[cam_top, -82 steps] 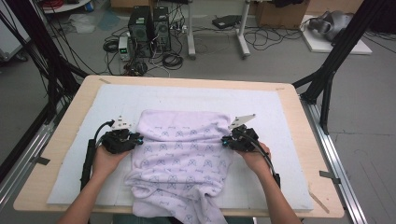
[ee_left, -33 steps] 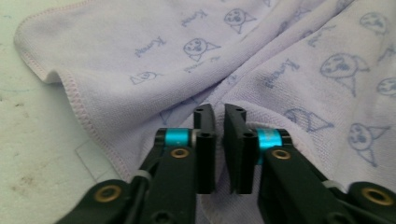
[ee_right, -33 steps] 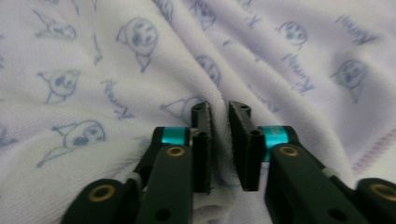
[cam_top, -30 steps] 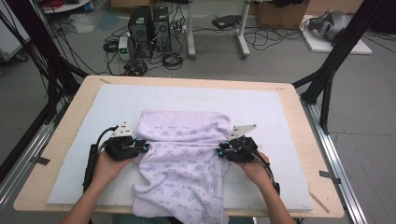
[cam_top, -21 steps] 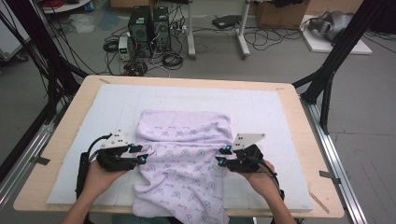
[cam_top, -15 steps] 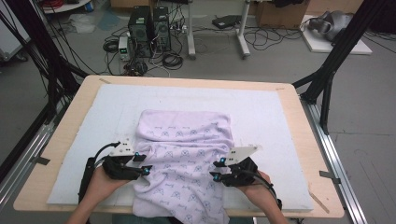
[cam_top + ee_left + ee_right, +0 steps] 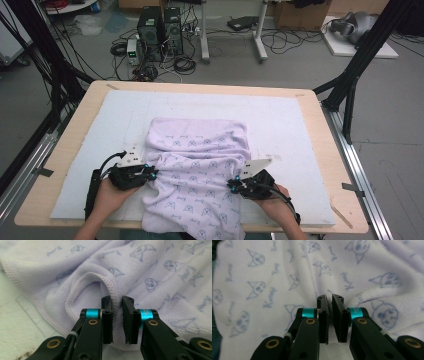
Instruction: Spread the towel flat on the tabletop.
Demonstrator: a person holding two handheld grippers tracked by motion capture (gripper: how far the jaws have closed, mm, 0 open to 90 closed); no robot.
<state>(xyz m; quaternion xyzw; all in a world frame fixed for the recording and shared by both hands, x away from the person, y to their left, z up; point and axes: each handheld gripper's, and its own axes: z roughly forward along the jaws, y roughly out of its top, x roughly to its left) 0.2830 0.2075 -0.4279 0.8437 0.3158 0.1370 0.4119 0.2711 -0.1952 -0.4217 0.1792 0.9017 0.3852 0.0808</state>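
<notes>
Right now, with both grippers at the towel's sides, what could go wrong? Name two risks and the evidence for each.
1. The left gripper has just closed its fingers on only a thin stitched hem of the lavender towel, so it may slip free.
2. The towel's near end hangs over the table edge; a lopsided pull by the right gripper could drag it off.

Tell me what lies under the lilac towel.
The towel lies on a pale mat covering the wooden table. Its near end hangs over the table's front edge. What the cloth itself covers cannot be seen.

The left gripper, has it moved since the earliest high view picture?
Yes. The left gripper has come toward the near edge of the table, along the towel, and its jaws have just been closing on the hem.
</notes>
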